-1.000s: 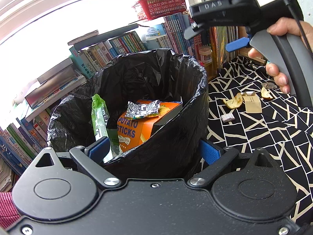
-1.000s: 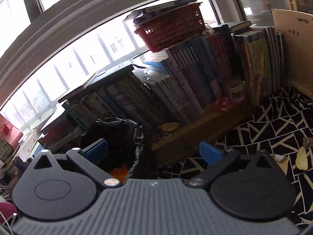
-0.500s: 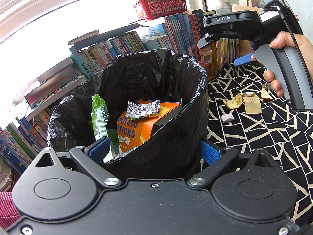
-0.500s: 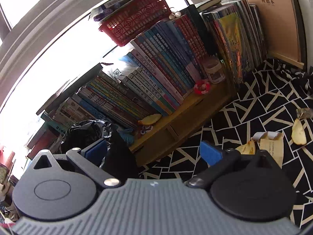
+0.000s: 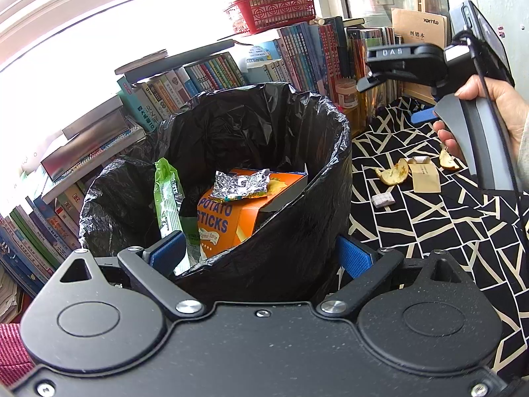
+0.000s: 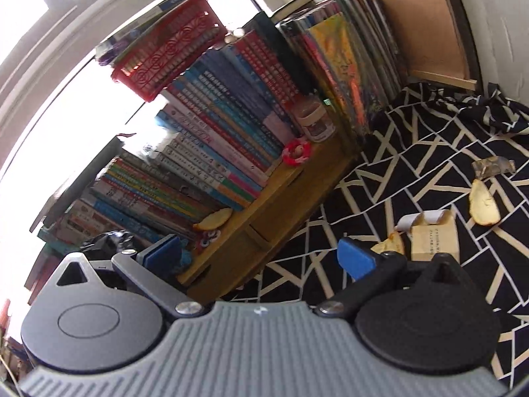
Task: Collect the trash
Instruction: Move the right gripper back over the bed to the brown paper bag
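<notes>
A bin lined with a black bag [image 5: 297,231] fills the left wrist view. It holds an orange potato sticks box [image 5: 228,218], crumpled foil [image 5: 241,185] and a green wrapper [image 5: 167,195]. My left gripper [image 5: 259,254] is open and straddles the bin's near rim, one finger inside and one outside. On the black-and-white cloth [image 6: 380,182] lie orange peels [image 6: 482,203] [image 6: 391,244], a brown paper packet [image 6: 433,238] and a clear wrapper [image 6: 492,167]. My right gripper [image 6: 258,254] is open and empty, above the cloth to the left of the packet.
Rows of books [image 6: 231,152] stand on a wooden shelf [image 6: 264,231], with a red basket [image 6: 165,56] on top and a jar [image 6: 314,122] beside them. Another peel [image 6: 215,220] lies on the shelf. A small white wrapper [image 5: 383,198] lies on the cloth. A hand [image 5: 496,106] holds the right gripper.
The right gripper has moved right, away from above the bin, and tilted down toward the cloth, so the peels and packet now show in its view. The left gripper has not moved.
</notes>
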Demonstrator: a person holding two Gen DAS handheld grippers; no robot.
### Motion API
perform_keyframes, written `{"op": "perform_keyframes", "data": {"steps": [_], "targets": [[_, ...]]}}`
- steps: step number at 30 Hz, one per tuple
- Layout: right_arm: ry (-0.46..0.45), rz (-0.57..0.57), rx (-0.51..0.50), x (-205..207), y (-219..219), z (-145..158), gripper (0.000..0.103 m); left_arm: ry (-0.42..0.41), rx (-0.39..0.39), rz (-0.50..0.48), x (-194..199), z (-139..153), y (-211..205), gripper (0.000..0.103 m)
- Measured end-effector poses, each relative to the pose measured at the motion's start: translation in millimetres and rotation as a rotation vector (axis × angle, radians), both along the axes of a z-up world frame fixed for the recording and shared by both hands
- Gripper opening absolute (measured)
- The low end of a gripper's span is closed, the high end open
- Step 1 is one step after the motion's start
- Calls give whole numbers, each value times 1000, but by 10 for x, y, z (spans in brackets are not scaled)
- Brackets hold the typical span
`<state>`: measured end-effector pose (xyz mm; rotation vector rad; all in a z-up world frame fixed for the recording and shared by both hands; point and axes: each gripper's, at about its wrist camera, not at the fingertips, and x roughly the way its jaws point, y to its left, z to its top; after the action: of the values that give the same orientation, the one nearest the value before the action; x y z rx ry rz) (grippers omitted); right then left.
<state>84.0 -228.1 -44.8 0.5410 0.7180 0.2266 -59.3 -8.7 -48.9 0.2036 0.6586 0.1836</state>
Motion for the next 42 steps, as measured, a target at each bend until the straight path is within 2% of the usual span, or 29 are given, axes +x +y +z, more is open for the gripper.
{"op": "perform_keyframes", "data": {"steps": [7, 22, 29, 34, 42], "targets": [[50, -25, -112, 95, -21, -172, 103, 0, -2, 0, 0, 4, 5, 96], [341, -110, -445, 376, -190, -1068, 103, 0, -7, 4, -4, 13, 27, 96], [428, -120, -492, 397, -254, -1332, 103, 0, -8, 4, -1, 14, 38, 96], [470, -128, -485, 406, -286, -1438, 103, 0, -7, 4, -2, 15, 36, 96], [468, -120, -539, 398, -281, -1511, 103, 0, -8, 4, 0, 14, 43, 96]]}}
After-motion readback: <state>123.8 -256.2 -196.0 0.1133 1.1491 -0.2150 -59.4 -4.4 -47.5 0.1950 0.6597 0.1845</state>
